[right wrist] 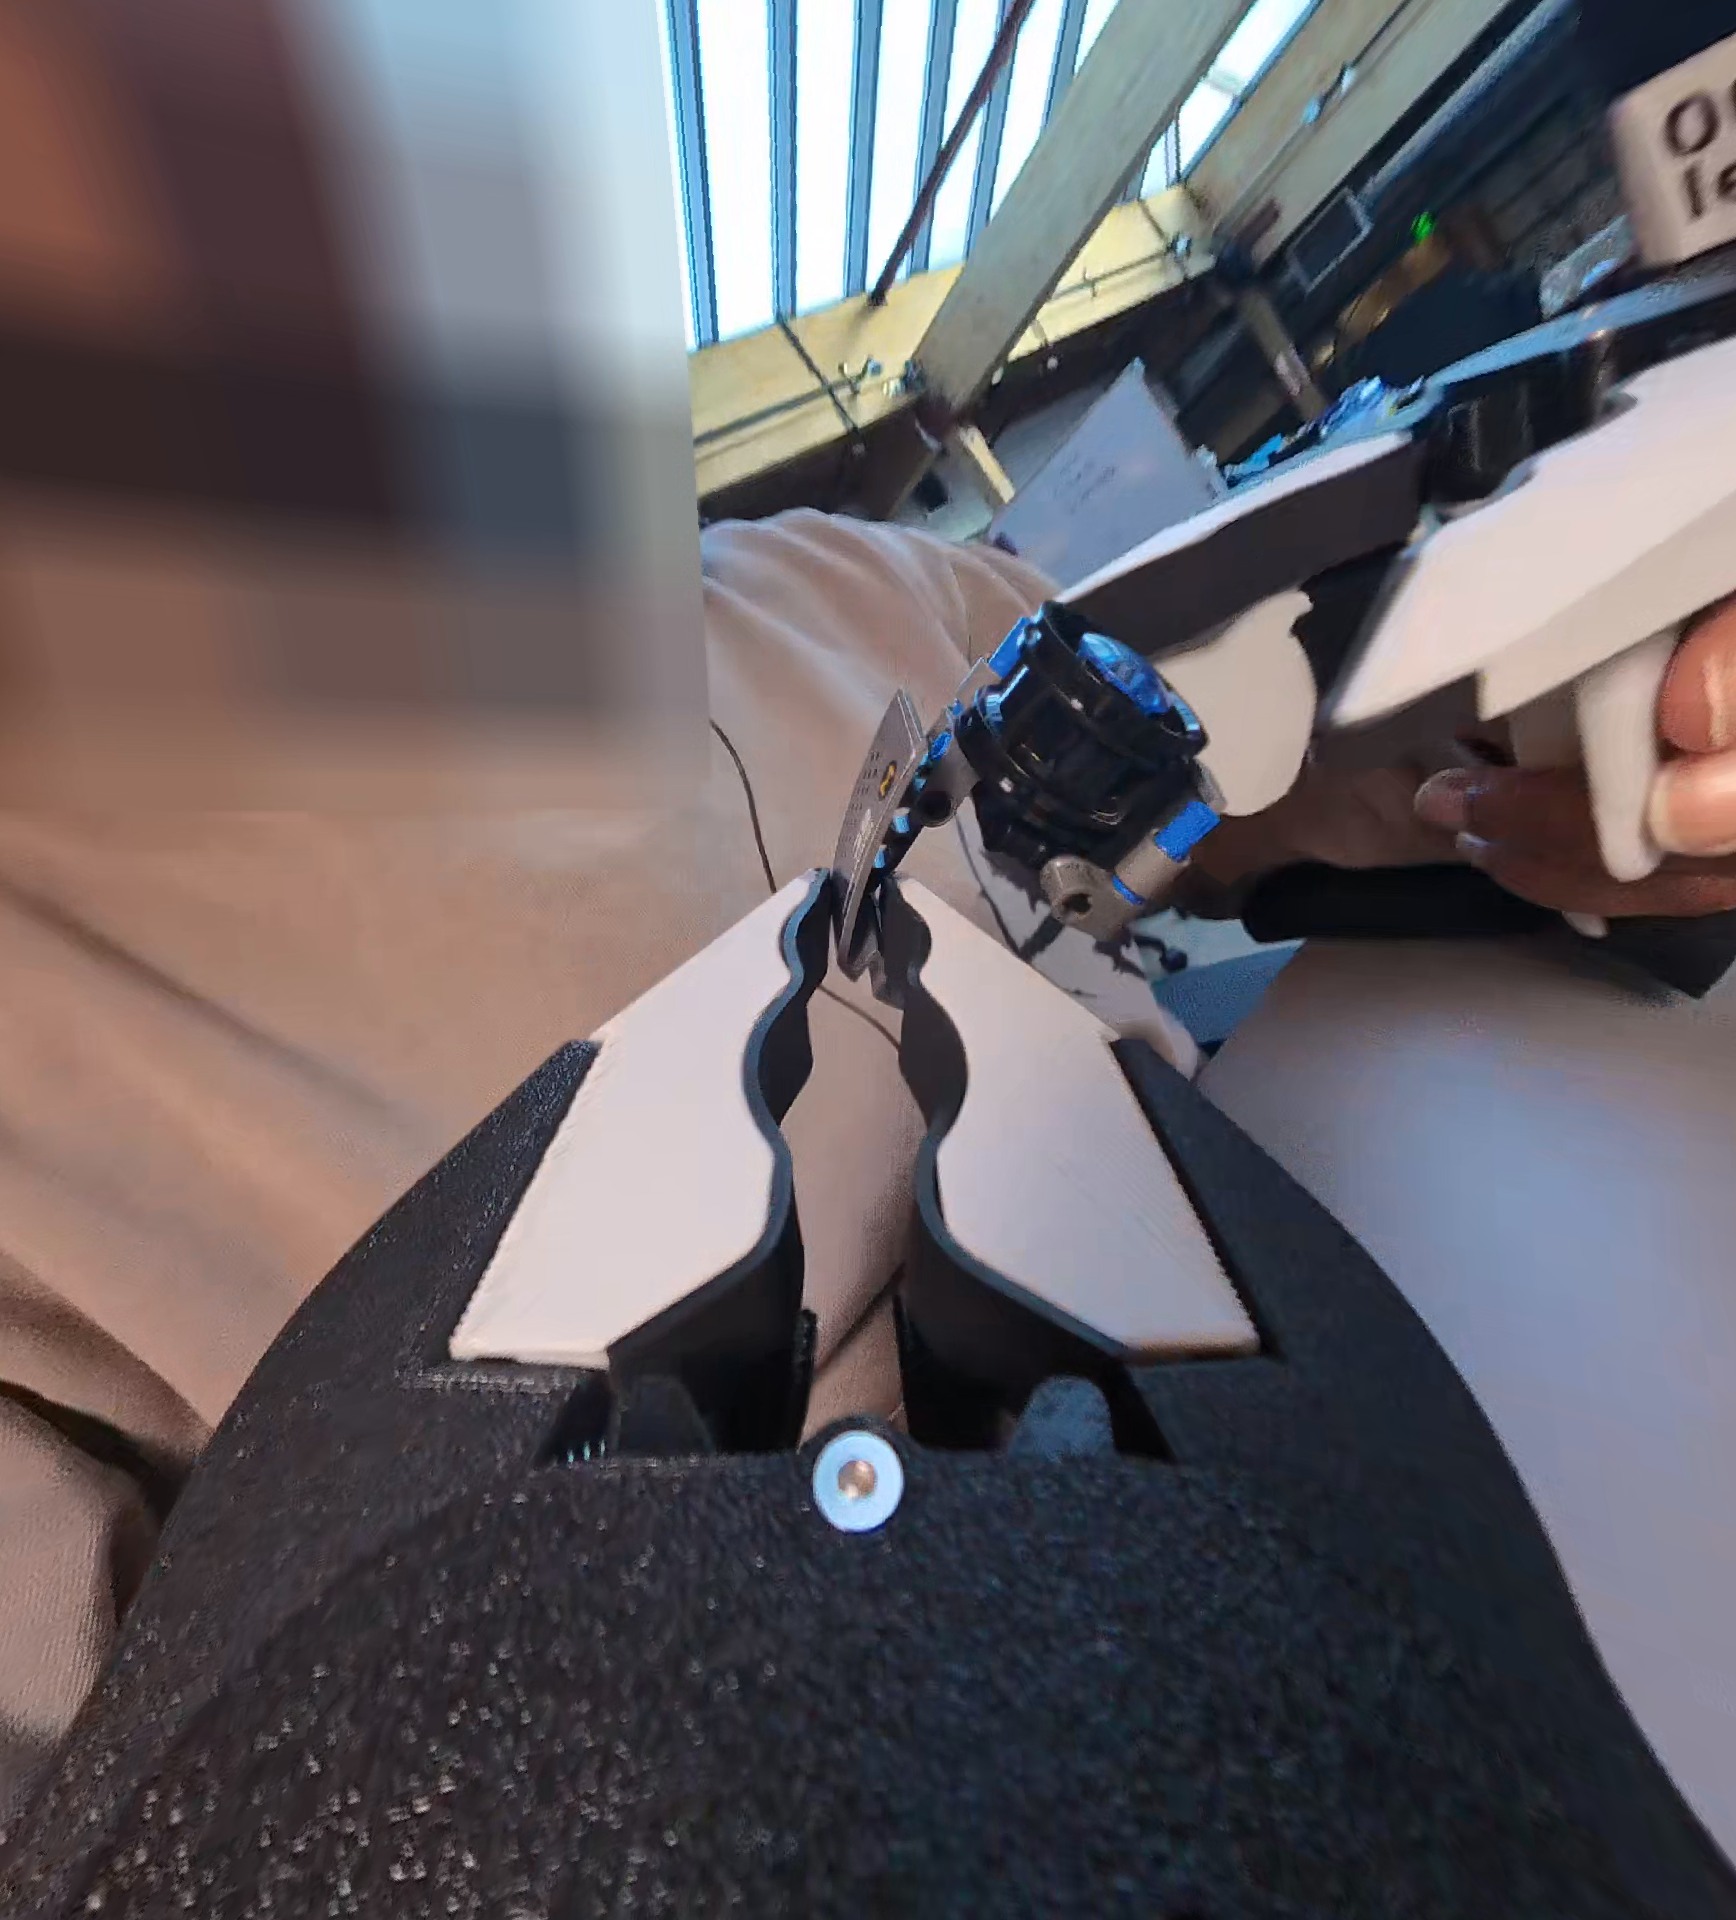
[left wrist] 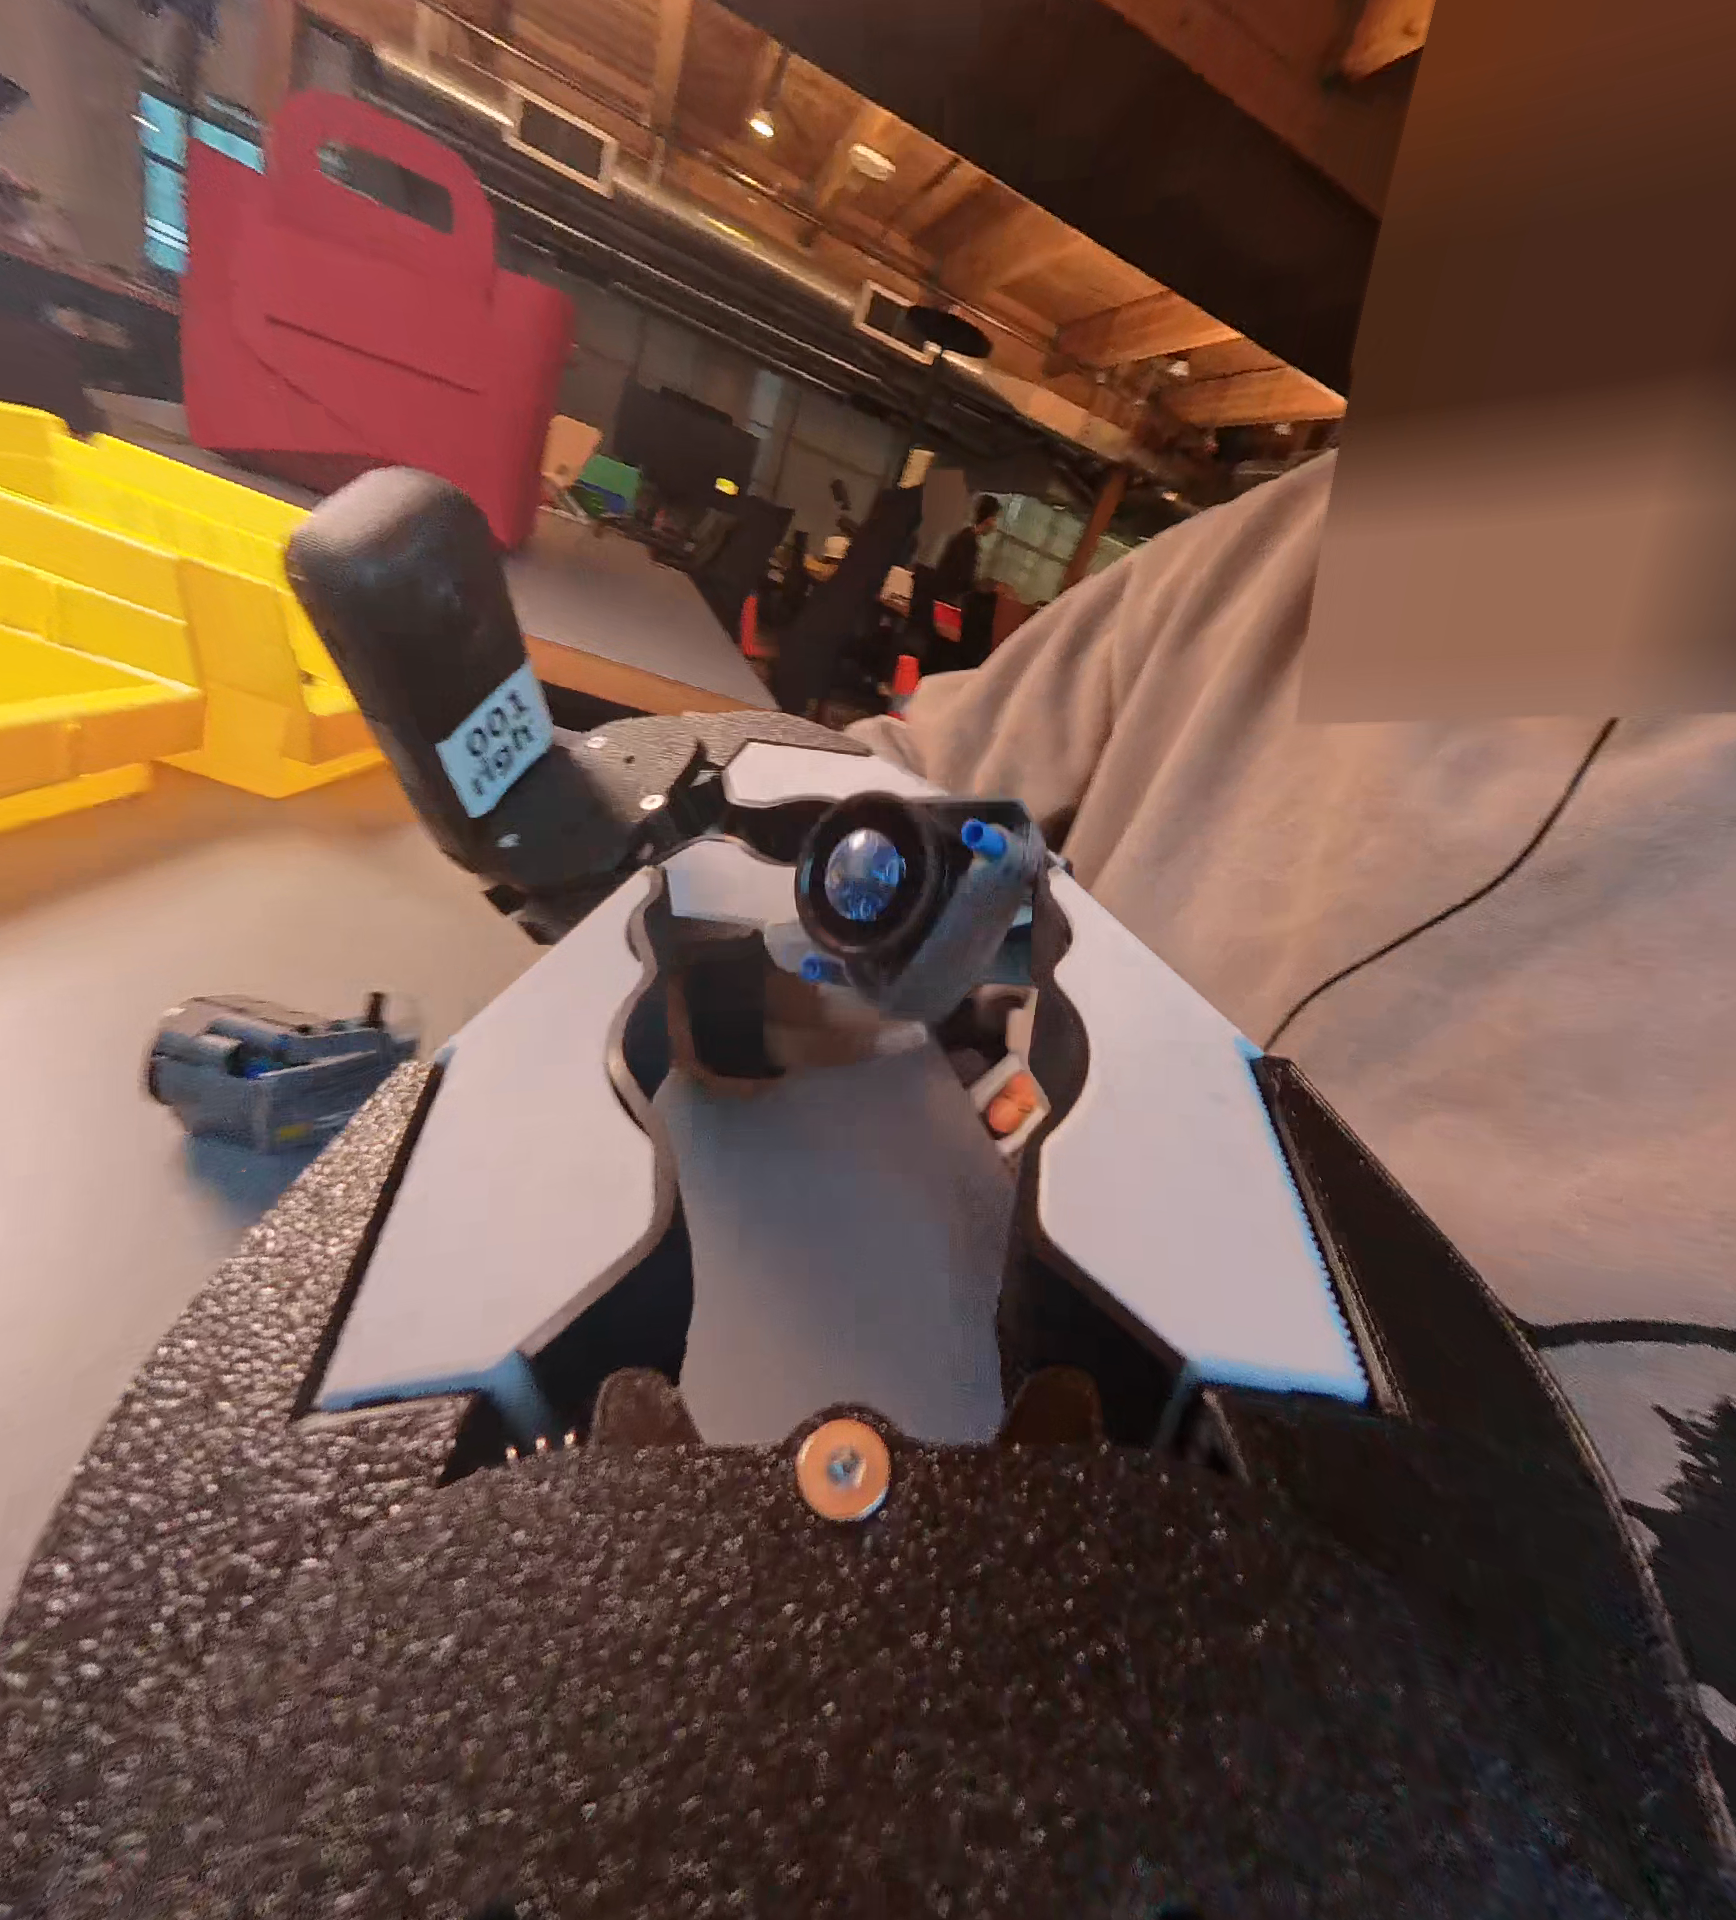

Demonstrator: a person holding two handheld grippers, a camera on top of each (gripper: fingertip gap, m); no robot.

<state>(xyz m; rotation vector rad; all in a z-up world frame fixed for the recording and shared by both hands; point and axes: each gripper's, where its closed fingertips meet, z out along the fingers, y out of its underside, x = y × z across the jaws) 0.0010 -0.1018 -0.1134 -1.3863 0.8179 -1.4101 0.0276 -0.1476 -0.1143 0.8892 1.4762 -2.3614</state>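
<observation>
While both tools were raised above the grey tabletop (right wrist: pixel 1518 1247), a small black lens module (left wrist: pixel 879 883) with blue fittings and a grey bracket was seen between them, clear of the surface. From the left gripper (left wrist: pixel 853 904) the module lay right at the fingertips, its glass face turned back toward that gripper's camera, so its barrel axis ran roughly along the fingers. Those fingers were parted about as wide as the module and appeared closed against its sides; contact on the far side was partly hidden. From the right gripper (right wrist: pixel 864 904) the module lay just beyond the tips, up and to the right, with a thin grey metal plate (right wrist: pixel 879 810) reaching from it down into the gap. That gripper's fingers were drawn almost together, only a narrow slit remaining, and the lower edge of the plate was pinched between the tips. The two grippers were thus set nose to nose, the left nearer the module's body, the right on its plate only. A hand (right wrist: pixel 1674 748) was noted on the left tool's grip. Behind, a beige sweatshirt (left wrist: pixel 1207 675) filled the view. A second similar grey unit (left wrist: pixel 272 1070) was lying on the table, near yellow bins (left wrist: pixel 33 623) and a red bag (left wrist: pixel 344 301).
</observation>
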